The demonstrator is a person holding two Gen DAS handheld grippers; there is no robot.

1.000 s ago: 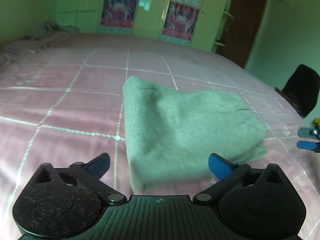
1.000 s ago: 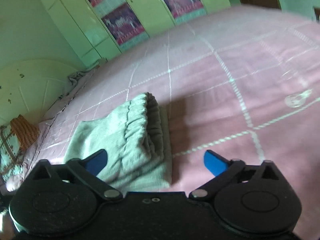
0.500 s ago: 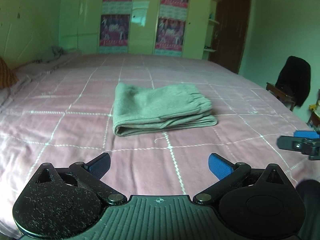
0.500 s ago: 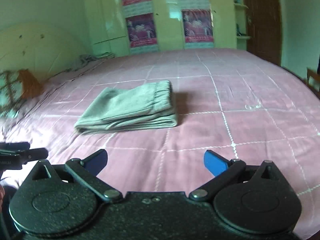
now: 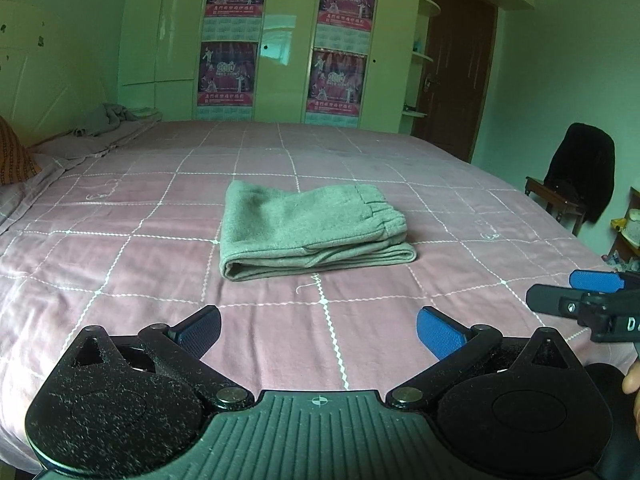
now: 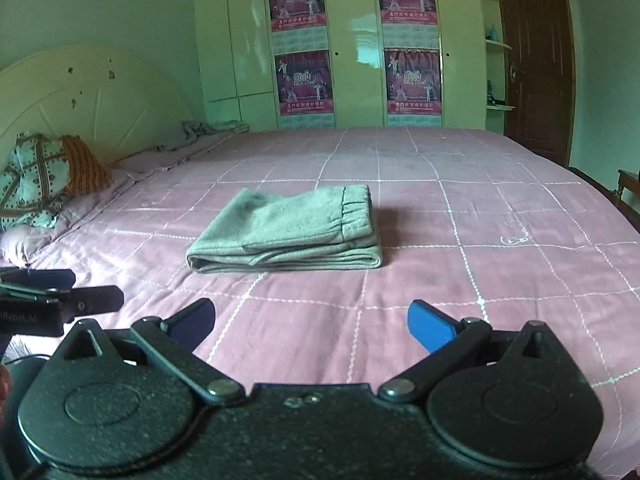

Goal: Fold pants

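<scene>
— Pants [image 5: 312, 232] folded, lying mid-bed [image 5: 120, 280], waistband on top?
— Looks finished. Left gripper [image 5: 318, 326] and right gripper [image 6: 310, 320] spread wide, empty, well short of pants.

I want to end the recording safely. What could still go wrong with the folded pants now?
The pants lie folded on the bed, with both hand-held grippers open and clear of them.
1. The layers at the near edge look loose and may spread.
2. Any new touch could undo the fold.
</scene>
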